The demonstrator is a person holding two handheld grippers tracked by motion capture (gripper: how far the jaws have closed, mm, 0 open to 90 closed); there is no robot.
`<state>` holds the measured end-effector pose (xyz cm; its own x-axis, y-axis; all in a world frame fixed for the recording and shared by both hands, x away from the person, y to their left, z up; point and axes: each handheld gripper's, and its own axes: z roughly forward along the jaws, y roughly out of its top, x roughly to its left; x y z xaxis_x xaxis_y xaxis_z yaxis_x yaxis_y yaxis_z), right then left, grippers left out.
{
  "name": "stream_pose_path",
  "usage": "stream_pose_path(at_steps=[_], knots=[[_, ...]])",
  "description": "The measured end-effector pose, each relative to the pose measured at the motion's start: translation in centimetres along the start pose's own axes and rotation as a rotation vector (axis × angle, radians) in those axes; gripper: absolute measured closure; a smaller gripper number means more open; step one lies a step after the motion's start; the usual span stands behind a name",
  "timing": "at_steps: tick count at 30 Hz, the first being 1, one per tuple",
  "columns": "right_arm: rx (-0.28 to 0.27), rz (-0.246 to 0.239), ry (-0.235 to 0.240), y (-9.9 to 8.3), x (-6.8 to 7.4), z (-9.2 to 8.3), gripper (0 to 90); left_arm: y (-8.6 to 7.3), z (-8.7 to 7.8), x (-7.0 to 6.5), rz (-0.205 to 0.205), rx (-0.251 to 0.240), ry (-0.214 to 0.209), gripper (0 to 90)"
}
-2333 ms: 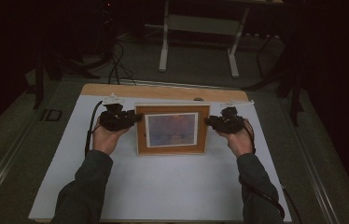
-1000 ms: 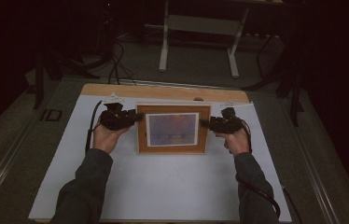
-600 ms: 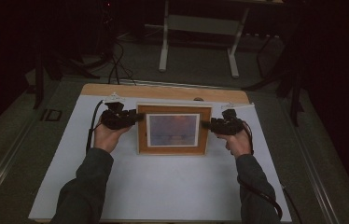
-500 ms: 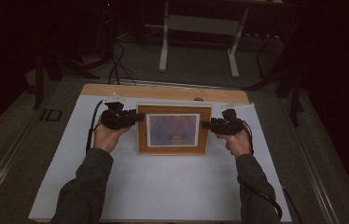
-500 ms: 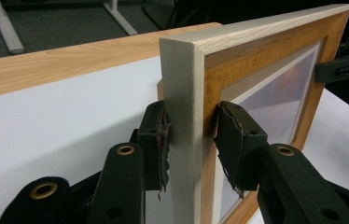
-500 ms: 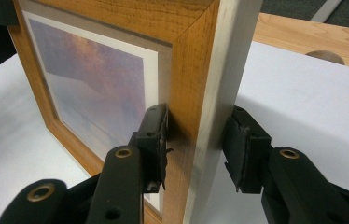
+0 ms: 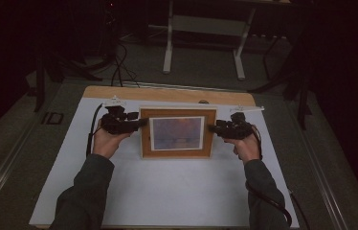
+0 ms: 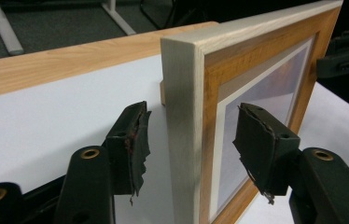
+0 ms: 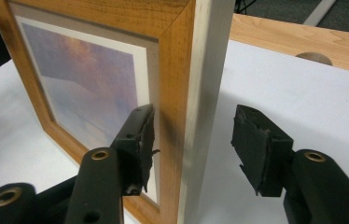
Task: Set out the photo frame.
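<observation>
With both claws' jaws just opened off its side rails, the picture frame (image 7: 177, 132) stands upright at the bench's (image 7: 167, 191) far middle. Left claw (image 8: 189, 140) and right claw (image 9: 191, 140) straddle it untouching. Stiff, light wood, likely fragile glazing: grip the rails.

I see an orange-brown wooden picture frame (image 7: 177, 132) with pale, whitish outer edges, holding a hazy purple-and-peach print inside a white mat. It stands on a white sheet (image 7: 167, 187) over a light wooden table (image 7: 167, 93). My grippers' jaws are black.
</observation>
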<state>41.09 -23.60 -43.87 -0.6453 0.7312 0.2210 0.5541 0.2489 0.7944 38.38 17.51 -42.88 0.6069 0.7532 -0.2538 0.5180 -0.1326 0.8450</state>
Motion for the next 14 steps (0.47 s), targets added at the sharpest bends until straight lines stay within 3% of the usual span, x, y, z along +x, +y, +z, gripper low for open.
stream_pose_path(at_steps=[9, 14], knots=[[-0.002, 0.0, -0.008, -0.8, -0.2, -1.5, 43.8, -0.5, -2.3, 0.4, -0.022, -0.04, 0.032, 42.4], [0.002, 0.008, -0.014, -1.6, -0.5, -2.3, 42.8, -1.4, -3.7, 0.4, -0.021, -0.035, 0.116, 41.7]])
